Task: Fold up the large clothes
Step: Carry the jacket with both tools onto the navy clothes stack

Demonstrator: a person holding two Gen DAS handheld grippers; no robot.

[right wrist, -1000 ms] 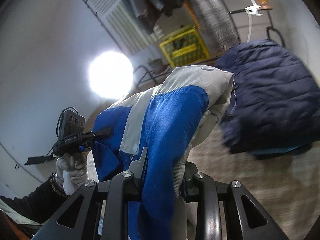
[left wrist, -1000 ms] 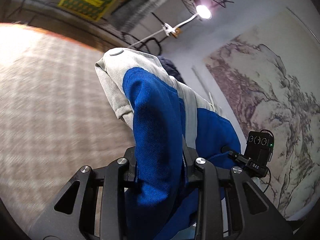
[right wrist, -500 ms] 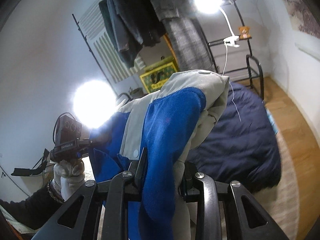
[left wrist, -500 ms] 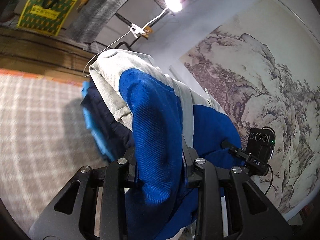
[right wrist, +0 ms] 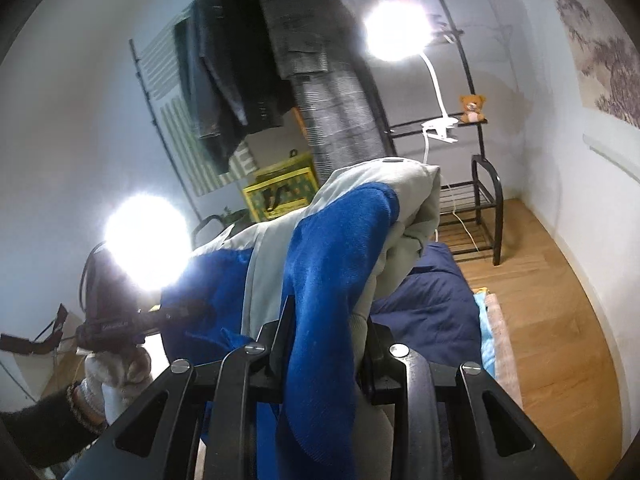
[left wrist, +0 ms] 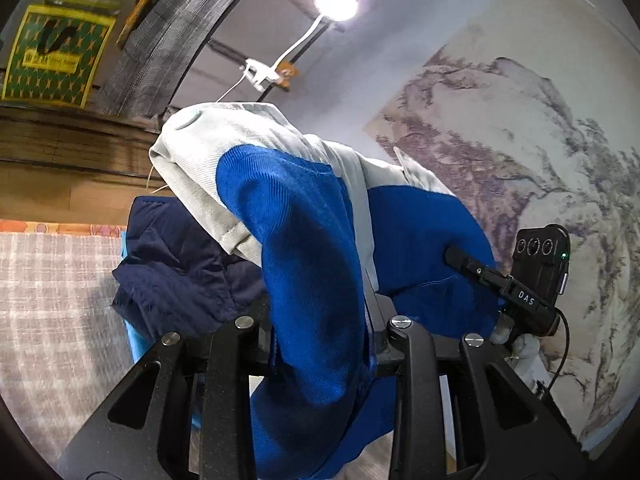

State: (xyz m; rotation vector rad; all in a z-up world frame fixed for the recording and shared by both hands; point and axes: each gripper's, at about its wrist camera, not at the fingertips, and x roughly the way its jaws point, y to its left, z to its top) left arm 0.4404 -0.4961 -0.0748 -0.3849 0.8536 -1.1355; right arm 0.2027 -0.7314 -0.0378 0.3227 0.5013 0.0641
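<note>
Between your two grippers the blue and grey jacket [left wrist: 304,240] hangs bunched in the air, above the checked rug [left wrist: 52,292] and the dark navy garment [left wrist: 180,264] lying on it near the rug's far edge. Your left gripper [left wrist: 320,336] has its fingers pinched tight on a thick fold of blue cloth, and your right gripper [right wrist: 320,336] is clamped the same way on another fold of the jacket where blue meets grey. Past the rug's right edge in the right wrist view you see bare wood floor [right wrist: 560,320], a black metal rack [right wrist: 480,184] holding a small teddy bear [right wrist: 472,107], and dark clothes [right wrist: 248,64] hanging above.
</note>
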